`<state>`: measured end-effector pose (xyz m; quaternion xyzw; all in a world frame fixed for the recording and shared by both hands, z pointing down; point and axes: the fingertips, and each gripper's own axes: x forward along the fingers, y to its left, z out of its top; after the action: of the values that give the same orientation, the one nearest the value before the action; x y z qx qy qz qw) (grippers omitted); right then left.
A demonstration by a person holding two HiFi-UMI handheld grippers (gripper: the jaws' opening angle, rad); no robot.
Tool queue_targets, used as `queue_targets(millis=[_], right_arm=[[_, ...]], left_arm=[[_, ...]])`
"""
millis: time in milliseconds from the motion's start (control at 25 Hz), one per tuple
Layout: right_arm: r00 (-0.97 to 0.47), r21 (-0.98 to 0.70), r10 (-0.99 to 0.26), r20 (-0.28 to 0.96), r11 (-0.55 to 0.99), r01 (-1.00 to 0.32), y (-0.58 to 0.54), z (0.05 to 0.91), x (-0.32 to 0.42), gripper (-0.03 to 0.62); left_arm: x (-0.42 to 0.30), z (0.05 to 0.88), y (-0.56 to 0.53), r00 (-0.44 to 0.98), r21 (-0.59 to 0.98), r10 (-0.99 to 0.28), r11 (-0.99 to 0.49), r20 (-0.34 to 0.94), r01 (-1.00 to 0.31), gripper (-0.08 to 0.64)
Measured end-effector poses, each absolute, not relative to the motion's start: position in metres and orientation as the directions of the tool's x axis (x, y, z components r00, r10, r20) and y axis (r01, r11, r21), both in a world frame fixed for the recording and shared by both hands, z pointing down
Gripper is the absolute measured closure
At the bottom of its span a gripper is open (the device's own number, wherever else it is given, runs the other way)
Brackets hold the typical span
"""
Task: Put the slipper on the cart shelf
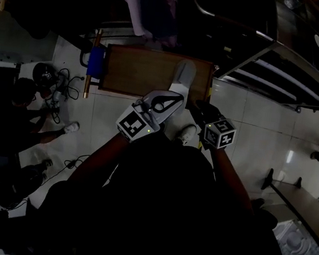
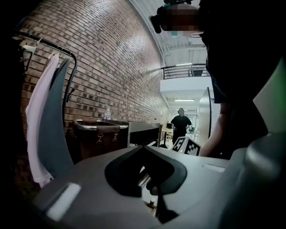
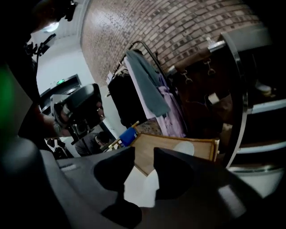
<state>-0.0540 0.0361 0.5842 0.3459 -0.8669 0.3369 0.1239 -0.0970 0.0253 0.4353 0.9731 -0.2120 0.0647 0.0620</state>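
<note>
From above, in dim light, the pale slipper [image 1: 183, 75] lies on a low wooden board [image 1: 138, 69] on the floor, by the board's right edge and not on the cart [image 1: 272, 57], whose steel shelves stand just to the right. The left gripper [image 1: 177, 99] reaches in with its tips close to the slipper's near end; I cannot tell whether they touch. The right gripper [image 1: 201, 108] hangs just beside it, over the board's near right corner. A person [image 1: 17, 112] crouches on the tiles at the left, among cables. In the left gripper view, the left gripper [image 2: 143, 147] has its jaws drawn together to a peak with nothing in them. Beyond are clothes on a rack [image 2: 49, 120], the cart [image 2: 143, 133] and a brick wall [image 2: 111, 58]. In the right gripper view, the right gripper [image 3: 144, 154] has its jaws a narrow way apart and empty, with bare floor in the gap. Past them lie the board [image 3: 156, 147] and the slipper [image 3: 184, 147], and the cart [image 3: 243, 89] is at the right.
</note>
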Motion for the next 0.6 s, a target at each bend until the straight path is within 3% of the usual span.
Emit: queue_targets(millis=[240,600], right_arm=[[-0.71,-0.677,-0.41,0.572,0.253,-0.691,0.032,0.683,-0.074,0.342],[-0.635,-0.658,-0.301,0.712,0.032,-0.753,0.031,0.781,-0.074,0.316]], left_arm=[[-0.115,0.447,-0.003,0.929,0.107,-0.336,-0.929,0.156,-0.354,0.558],[-0.121,0.455,-0.031,0.953,0.146,-0.261,-0.948,0.152,-0.282,0.558]])
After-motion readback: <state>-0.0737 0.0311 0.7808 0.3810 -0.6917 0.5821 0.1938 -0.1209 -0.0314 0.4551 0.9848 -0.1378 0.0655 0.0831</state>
